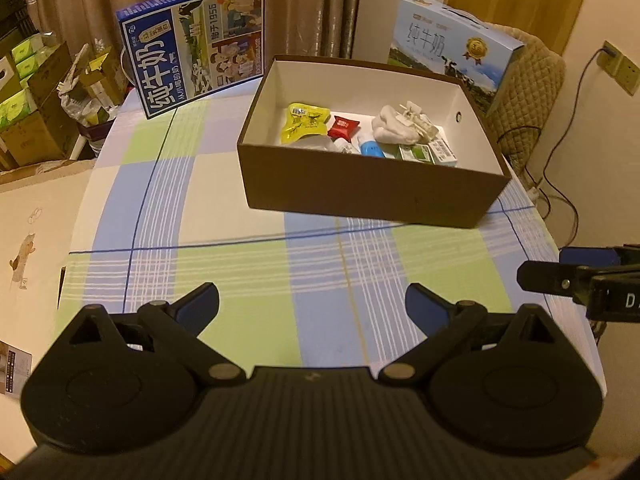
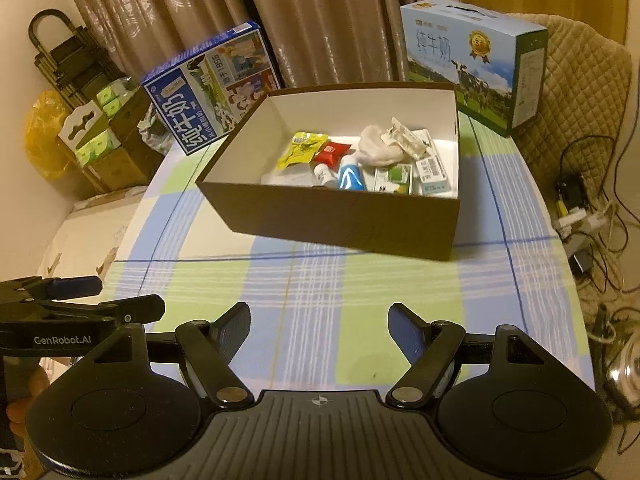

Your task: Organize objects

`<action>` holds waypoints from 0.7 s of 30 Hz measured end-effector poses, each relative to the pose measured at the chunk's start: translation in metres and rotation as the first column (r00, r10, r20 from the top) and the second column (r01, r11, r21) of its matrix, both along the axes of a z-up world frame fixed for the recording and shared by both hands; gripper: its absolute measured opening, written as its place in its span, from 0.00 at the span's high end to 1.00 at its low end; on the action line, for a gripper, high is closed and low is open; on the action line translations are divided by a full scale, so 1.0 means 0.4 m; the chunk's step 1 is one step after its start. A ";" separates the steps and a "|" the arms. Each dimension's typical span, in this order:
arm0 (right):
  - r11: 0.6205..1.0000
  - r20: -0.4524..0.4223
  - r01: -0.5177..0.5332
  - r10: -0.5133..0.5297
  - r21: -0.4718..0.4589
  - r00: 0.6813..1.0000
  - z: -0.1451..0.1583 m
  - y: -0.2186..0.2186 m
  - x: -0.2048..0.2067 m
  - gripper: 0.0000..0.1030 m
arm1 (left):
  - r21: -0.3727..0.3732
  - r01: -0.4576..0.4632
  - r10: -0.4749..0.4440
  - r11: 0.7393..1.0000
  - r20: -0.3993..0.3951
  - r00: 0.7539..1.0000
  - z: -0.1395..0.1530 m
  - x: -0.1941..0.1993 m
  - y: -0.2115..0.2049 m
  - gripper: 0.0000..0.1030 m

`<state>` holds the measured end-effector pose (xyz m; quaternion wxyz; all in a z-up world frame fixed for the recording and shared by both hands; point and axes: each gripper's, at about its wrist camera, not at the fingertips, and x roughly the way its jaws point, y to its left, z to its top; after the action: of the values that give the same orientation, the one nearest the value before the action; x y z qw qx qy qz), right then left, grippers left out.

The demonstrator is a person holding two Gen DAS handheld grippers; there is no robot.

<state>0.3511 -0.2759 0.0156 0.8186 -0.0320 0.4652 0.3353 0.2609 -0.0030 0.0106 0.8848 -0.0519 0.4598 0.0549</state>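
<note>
A brown cardboard box [image 1: 360, 192] [image 2: 328, 220] with a white inside stands on the checked tablecloth. It holds a yellow packet [image 1: 304, 122] [image 2: 300, 148], a red sachet [image 1: 343, 127] [image 2: 332, 151], a blue and white tube [image 1: 370, 148] [image 2: 351, 176], a white cloth bundle [image 1: 394, 126] [image 2: 376, 146] and small green and white cartons [image 1: 428, 154] [image 2: 396, 178]. My left gripper [image 1: 312, 304] is open and empty over the near table. My right gripper [image 2: 319, 320] is open and empty too, beside it. Each shows in the other's view, the right one [image 1: 548, 268] and the left one [image 2: 116, 300].
A dark blue milk carton box [image 1: 196, 44] [image 2: 212, 84] leans at the back left. A light blue milk box [image 1: 452, 44] [image 2: 472, 60] stands at the back right by a quilted chair [image 2: 580, 92]. Cables [image 2: 588, 224] lie right of the table; boxes [image 1: 32, 104] stand left.
</note>
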 end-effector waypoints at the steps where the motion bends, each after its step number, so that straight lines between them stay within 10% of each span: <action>1: 1.000 -0.001 0.006 -0.006 -0.001 1.000 0.003 -0.001 -0.014 0.29 | -0.003 0.005 -0.005 1.000 0.002 1.000 0.001 -0.012 0.003 0.05; 21: 0.995 0.002 0.098 -0.098 -0.019 0.995 0.003 -0.006 -0.243 0.29 | -0.028 0.060 -0.059 0.998 0.034 0.998 0.020 -0.220 0.060 0.05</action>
<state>0.2538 -0.2784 0.0168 0.8341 -0.0172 0.4688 0.2902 0.1729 0.0212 0.0185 0.8928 -0.0517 0.4471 0.0209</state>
